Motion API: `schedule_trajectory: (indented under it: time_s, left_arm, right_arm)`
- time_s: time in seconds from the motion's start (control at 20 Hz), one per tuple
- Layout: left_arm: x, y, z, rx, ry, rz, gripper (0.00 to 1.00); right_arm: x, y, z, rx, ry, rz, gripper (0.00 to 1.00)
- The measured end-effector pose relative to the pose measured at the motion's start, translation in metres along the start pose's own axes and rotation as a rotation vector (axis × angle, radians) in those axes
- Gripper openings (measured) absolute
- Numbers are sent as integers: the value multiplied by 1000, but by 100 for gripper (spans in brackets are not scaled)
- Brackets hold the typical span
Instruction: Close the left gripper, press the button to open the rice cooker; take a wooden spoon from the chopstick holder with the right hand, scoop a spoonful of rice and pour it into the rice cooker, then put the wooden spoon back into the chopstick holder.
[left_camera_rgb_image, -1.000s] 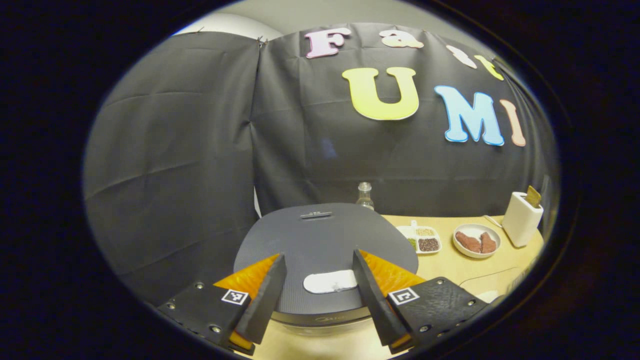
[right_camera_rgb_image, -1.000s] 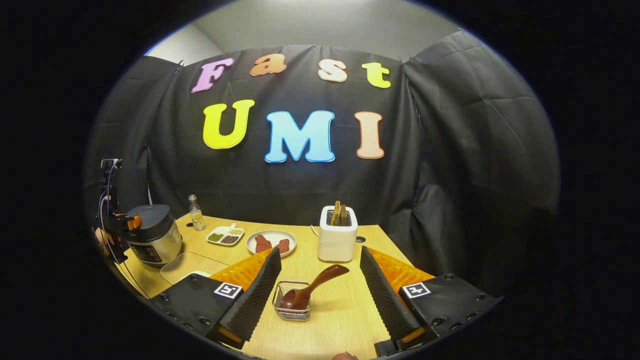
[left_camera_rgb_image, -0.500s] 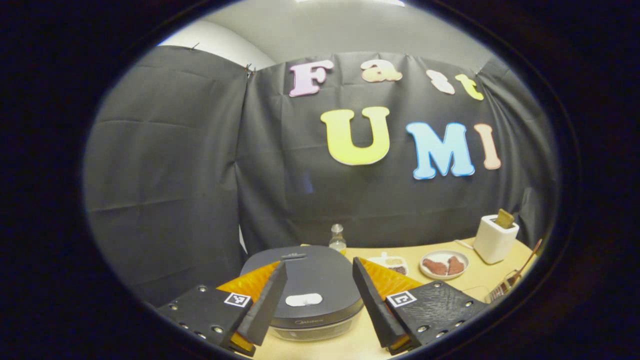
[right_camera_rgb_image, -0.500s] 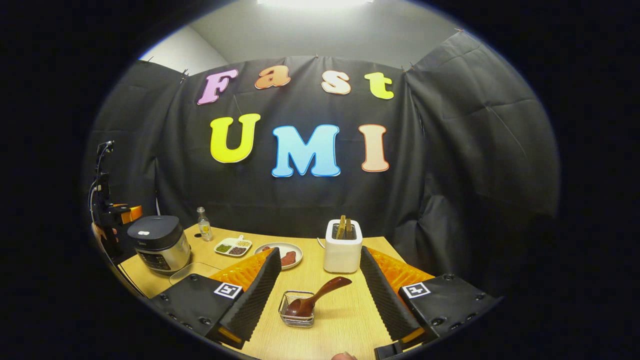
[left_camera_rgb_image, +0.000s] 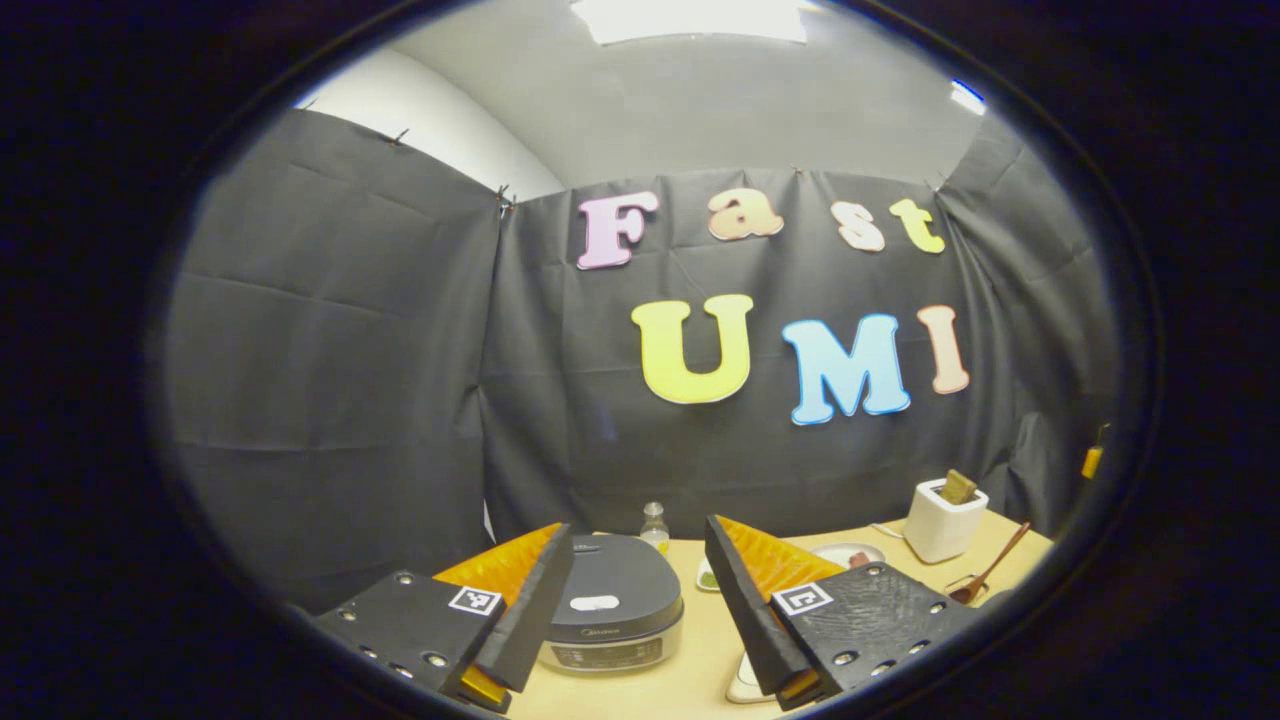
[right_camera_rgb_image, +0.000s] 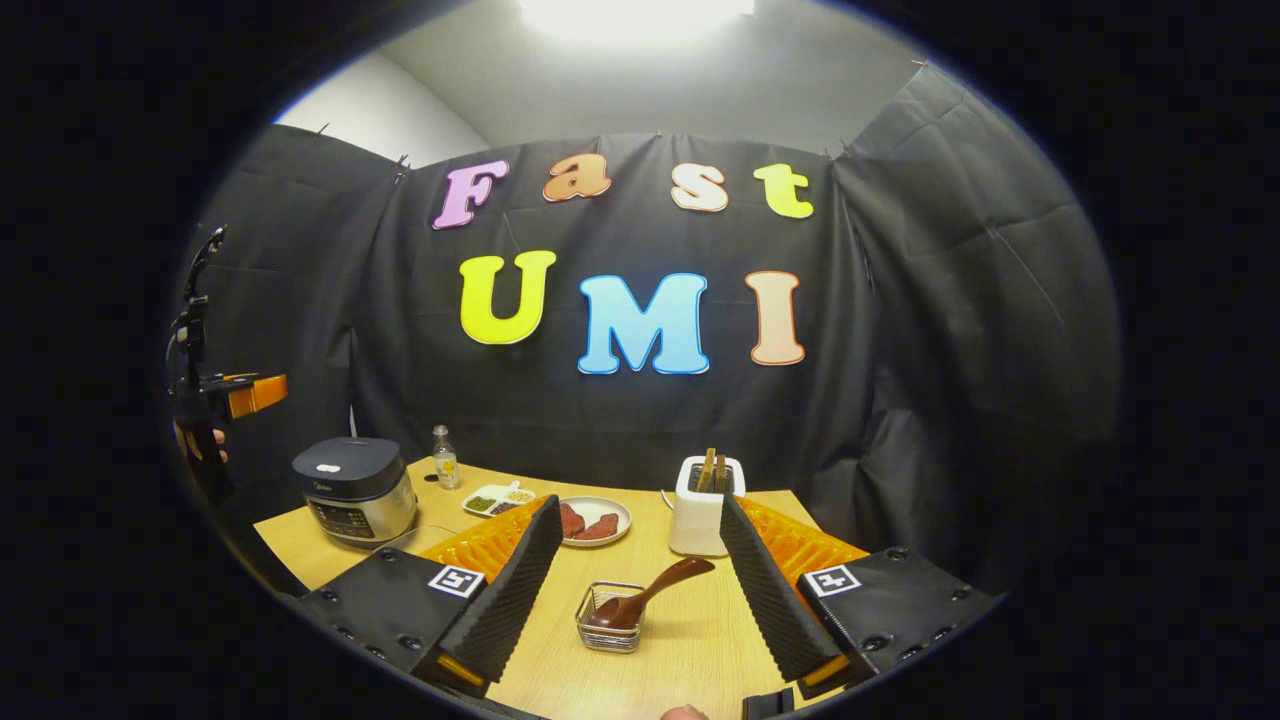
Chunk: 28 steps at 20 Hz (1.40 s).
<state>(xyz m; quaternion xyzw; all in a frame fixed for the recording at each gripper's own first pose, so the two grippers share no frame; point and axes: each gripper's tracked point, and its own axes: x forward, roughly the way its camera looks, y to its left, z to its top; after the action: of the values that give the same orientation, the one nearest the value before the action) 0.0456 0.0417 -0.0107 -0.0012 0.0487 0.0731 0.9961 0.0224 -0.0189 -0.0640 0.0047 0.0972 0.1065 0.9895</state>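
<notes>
In the left gripper view, the left gripper is held well above the table with its fingers spread wide and nothing between them. The rice cooker sits below and beyond the fingertips, showing in the gap between them but nearer the left finger, whose inner edge overlaps its side. Its dark lid is down, and the pale button on top of the lid is untouched, well clear of both fingers. A small bottle stands behind the cooker by the wall, and a white toaster stands far off to the right.

In the right gripper view, the right gripper also hangs above the table with its fingers wide apart and empty. The wire chopstick holder stands on the table in the gap between them, roughly centred. The wooden spoon rests in it (bowl down in the basket, handle leaning up and to the right towards the right finger, without touching it). The rice cooker appears at the table's far left corner, lid shut, and above it at the left edge the other gripper is held high in a hand. A divided dish of grains, a plate with two reddish-brown pieces and the toaster stand across the far part of the table.
</notes>
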Motion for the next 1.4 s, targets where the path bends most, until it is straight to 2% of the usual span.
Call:
schedule_trajectory:
  time_s: [0.15, 0.25, 0.3, 0.35, 0.65, 0.7, 0.75, 1.05, 1.1, 1.15, 1.2, 1.25, 1.4]
  left_arm:
    - [-17, 4, 14, 3, -22, -5, 81]
    - [-29, 8, 15, 0, -27, -12, 82]
    - [-33, 9, 16, -2, -25, -17, 81]
    - [-38, 12, 17, -2, -26, -21, 82]
    - [-62, 22, 23, -1, -47, -53, 82]
    - [-68, 22, 24, -4, -51, -60, 82]
    - [-71, 21, 24, -8, -53, -65, 82]
    - [-85, 15, 24, -14, -60, -94, 81]
    - [-86, 15, 22, -17, -57, -97, 82]
    - [-86, 15, 22, -19, -57, -101, 82]
    - [-86, 16, 23, -18, -57, -100, 82]
    - [-87, 18, 24, -18, -60, -100, 82]
    - [-87, 21, 29, -20, -69, -98, 82]
  right_arm:
    - [-7, 8, 8, 3, -18, 8, 100]
    - [-11, 13, 12, 13, -26, 2, 100]
    - [-13, 17, 13, 23, -29, -1, 96]
    - [-16, 20, 13, 30, -31, -4, 100]
    - [-30, 38, 16, 43, -36, -27, 100]
    - [-32, 41, 17, 43, -40, -30, 97]
    - [-34, 42, 19, 44, -45, -35, 100]
    - [-41, 54, 24, 52, -68, -40, 100]
    - [-42, 55, 24, 50, -70, -40, 96]
    - [-43, 56, 25, 48, -72, -39, 100]
    - [-43, 57, 26, 48, -75, -39, 96]
    - [-44, 58, 28, 48, -80, -39, 100]
    - [-44, 58, 28, 47, -81, -41, 100]
